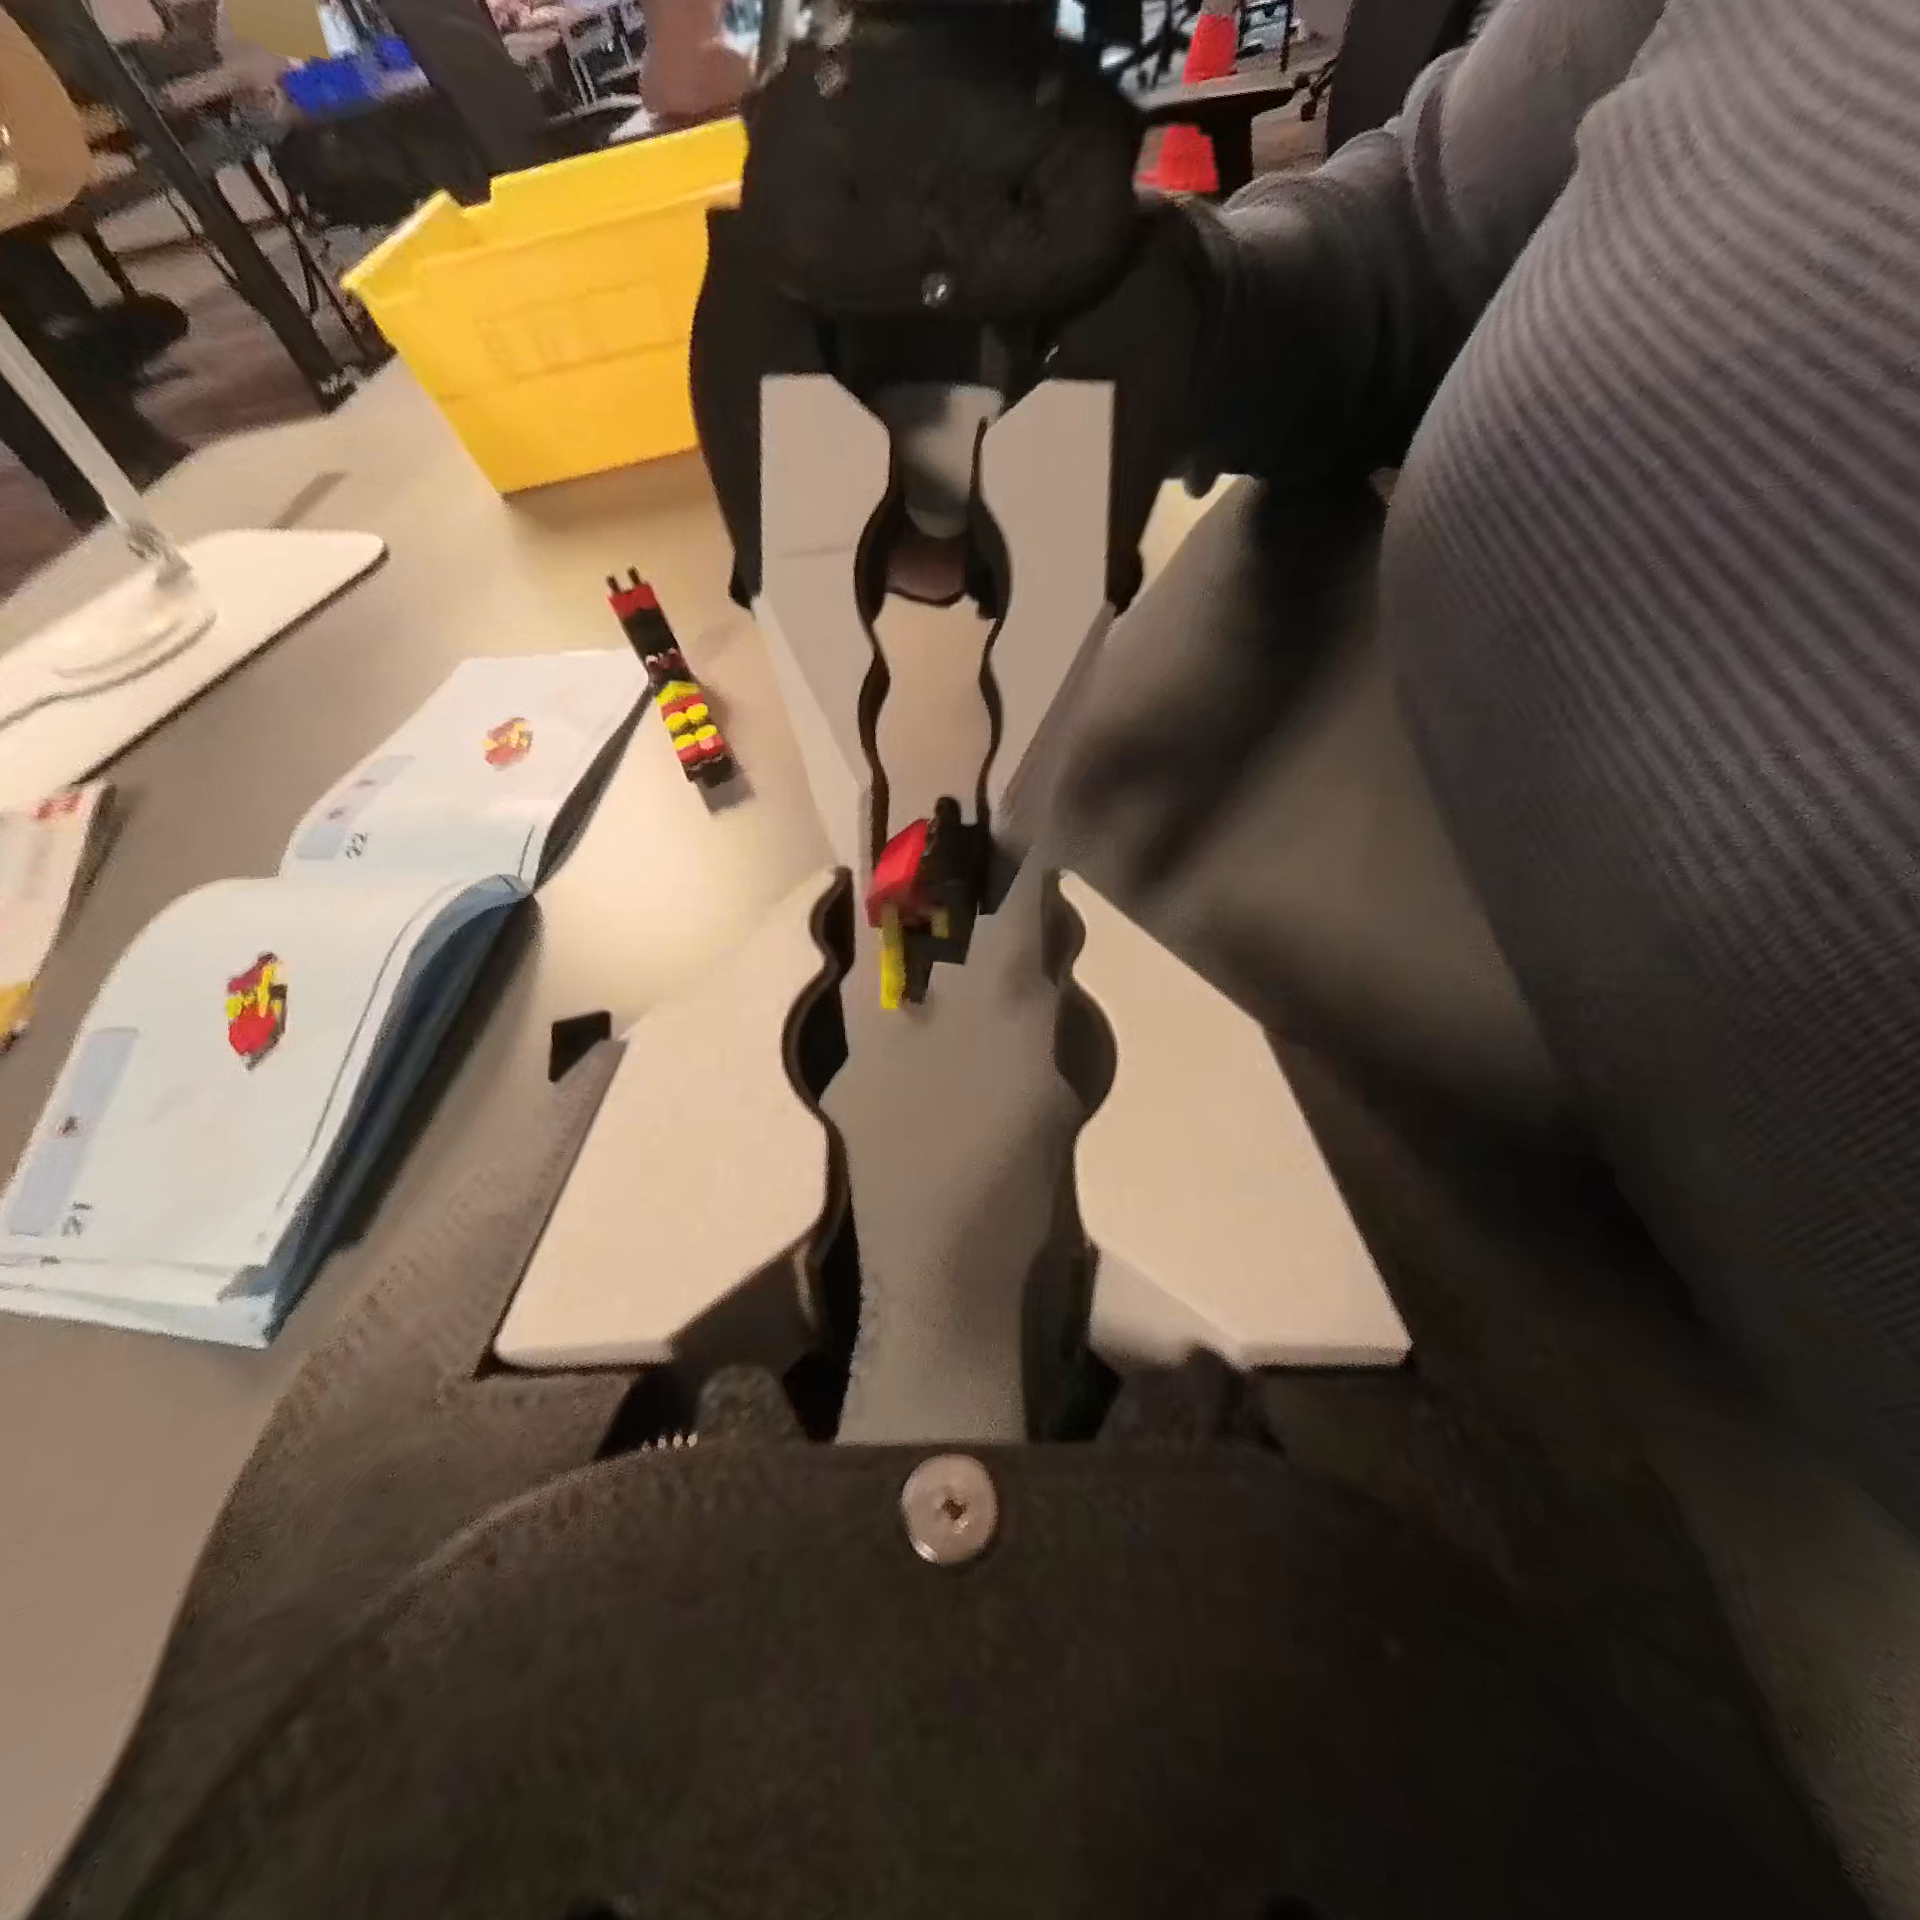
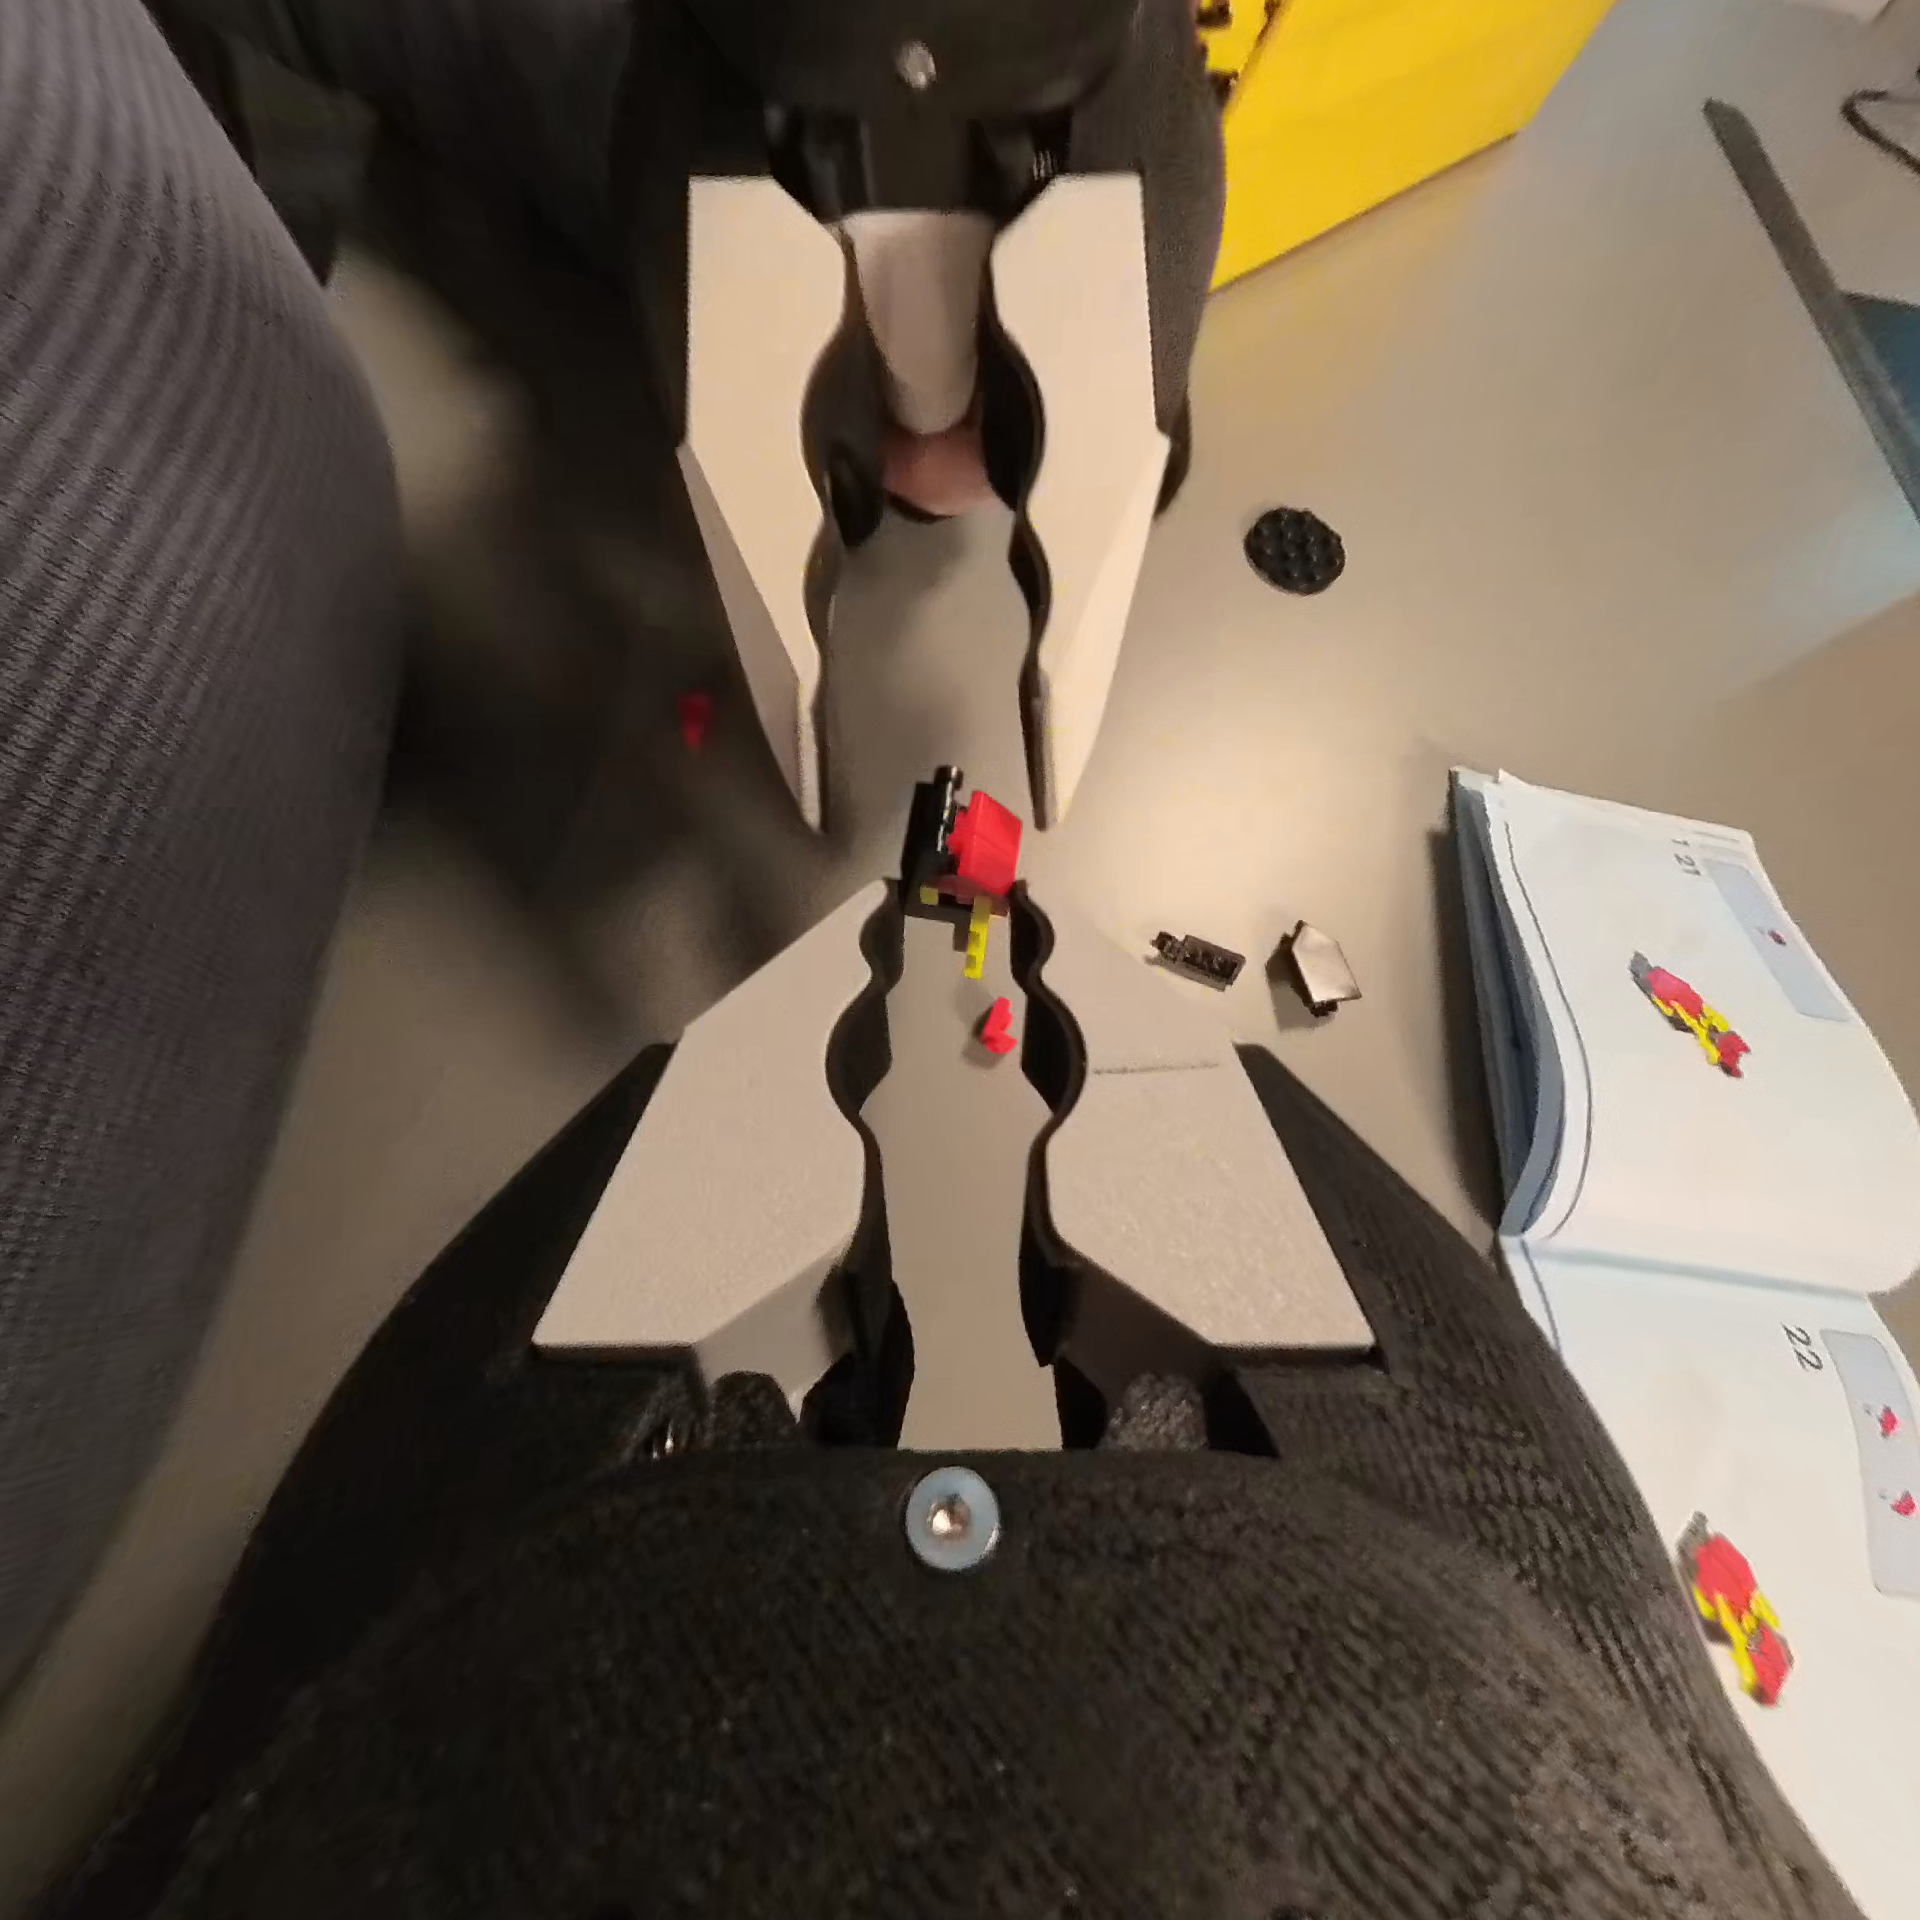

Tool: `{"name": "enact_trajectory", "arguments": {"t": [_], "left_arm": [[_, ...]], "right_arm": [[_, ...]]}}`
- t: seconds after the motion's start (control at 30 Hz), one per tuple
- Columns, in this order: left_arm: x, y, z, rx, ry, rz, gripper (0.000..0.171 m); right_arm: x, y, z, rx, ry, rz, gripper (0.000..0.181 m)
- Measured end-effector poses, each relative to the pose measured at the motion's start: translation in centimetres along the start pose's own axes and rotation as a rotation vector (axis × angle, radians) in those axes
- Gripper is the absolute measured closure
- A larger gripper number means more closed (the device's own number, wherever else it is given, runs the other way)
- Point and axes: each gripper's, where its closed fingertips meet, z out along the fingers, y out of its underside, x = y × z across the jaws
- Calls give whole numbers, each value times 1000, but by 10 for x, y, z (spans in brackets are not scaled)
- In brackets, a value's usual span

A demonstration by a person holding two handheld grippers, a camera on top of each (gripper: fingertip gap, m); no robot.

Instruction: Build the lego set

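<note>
A small red, black and yellow lego assembly (image 2: 971,847) is pinched at the tips of my right gripper (image 2: 954,899), held above the grey table. My left gripper (image 1: 956,894) faces it head-on, open, its fingertips on either side of the assembly (image 1: 920,894) without closing on it. The right gripper (image 1: 930,831) shows from the top in the left wrist view. The left gripper (image 2: 930,821) shows from the top in the right wrist view. A longer black, red and yellow lego build (image 1: 681,696) lies on the table beside an open instruction booklet (image 1: 312,935).
Loose pieces lie on the table: a small red piece (image 2: 997,1029), two black pieces (image 2: 1200,956) (image 2: 1314,966), a round black plate (image 2: 1294,551). The booklet (image 2: 1714,1039), a yellow bin (image 1: 561,301), a white stand base (image 1: 208,592) and a person's grey sleeve (image 1: 1662,727) are close by. The grippers are tip to tip, or close to it.
</note>
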Motion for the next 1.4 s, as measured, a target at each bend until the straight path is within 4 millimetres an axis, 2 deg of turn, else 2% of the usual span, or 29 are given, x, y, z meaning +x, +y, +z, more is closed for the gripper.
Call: {"name": "enact_trajectory", "arguments": {"t": [0.13,0.23,0.4,0.43,0.5,0.67,0.97,1.27,1.4], "left_arm": [[5,2,4,-29,18,44,137],[3,9,6,-70,11,69,154],[2,17,5,-107,41,64,156],[2,17,4,-104,41,61,157],[1,17,3,-85,59,24,157],[4,26,3,-127,112,-20,157],[12,29,3,-155,167,-46,154],[18,30,2,-165,210,-69,151],[17,33,5,-190,193,-71,144]], "right_arm": [[-5,0,5,-3,-21,-2,163],[-7,4,9,-4,-27,10,163],[-7,8,15,20,-28,63,162],[-5,10,15,24,-13,67,158],[-3,16,16,6,2,74,153],[-10,26,22,-26,-35,115,153],[-15,17,27,4,-37,133,158],[-19,18,31,-2,-19,51,177],[-17,18,31,-17,23,-36,178]]}}
